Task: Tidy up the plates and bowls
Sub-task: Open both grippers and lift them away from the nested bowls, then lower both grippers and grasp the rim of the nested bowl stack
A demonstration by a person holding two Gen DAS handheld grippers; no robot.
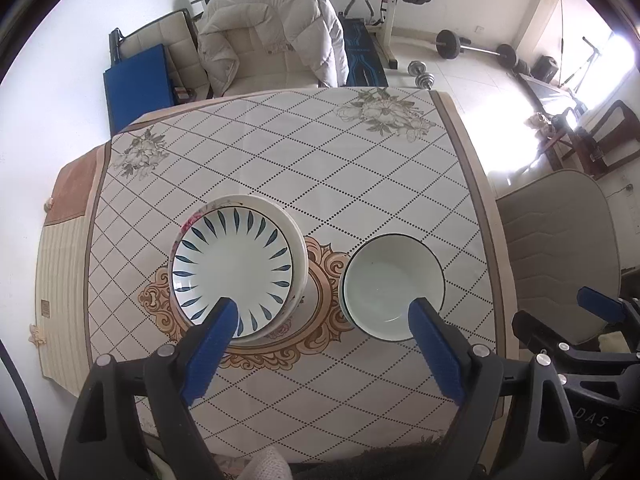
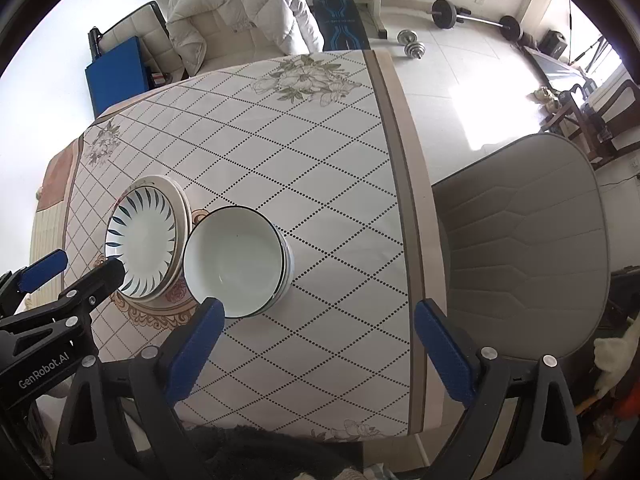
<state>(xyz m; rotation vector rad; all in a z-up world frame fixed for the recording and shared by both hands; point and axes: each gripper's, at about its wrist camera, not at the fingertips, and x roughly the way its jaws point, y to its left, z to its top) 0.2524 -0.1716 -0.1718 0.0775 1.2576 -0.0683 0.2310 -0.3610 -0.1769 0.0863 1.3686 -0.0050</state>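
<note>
Both tongs stand wide apart and hold nothing. The left tongs (image 1: 324, 312) hang above the bench (image 1: 280, 152), which is covered with a diamond-patterned cloth. The right tongs (image 2: 320, 312) hang over the bench's right part. A stack of white plates with blue leaf strokes (image 1: 236, 264) sits on the cloth's ornate centre. Just beside it, to the right, rest nested white bowls with dark rims (image 1: 394, 284). A cream padded chair (image 1: 276, 56) stands beyond.

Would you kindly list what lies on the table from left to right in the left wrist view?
Stack of plates with the blue-leaf plate on top → stack of white bowls, both on the tablecloth.
</note>
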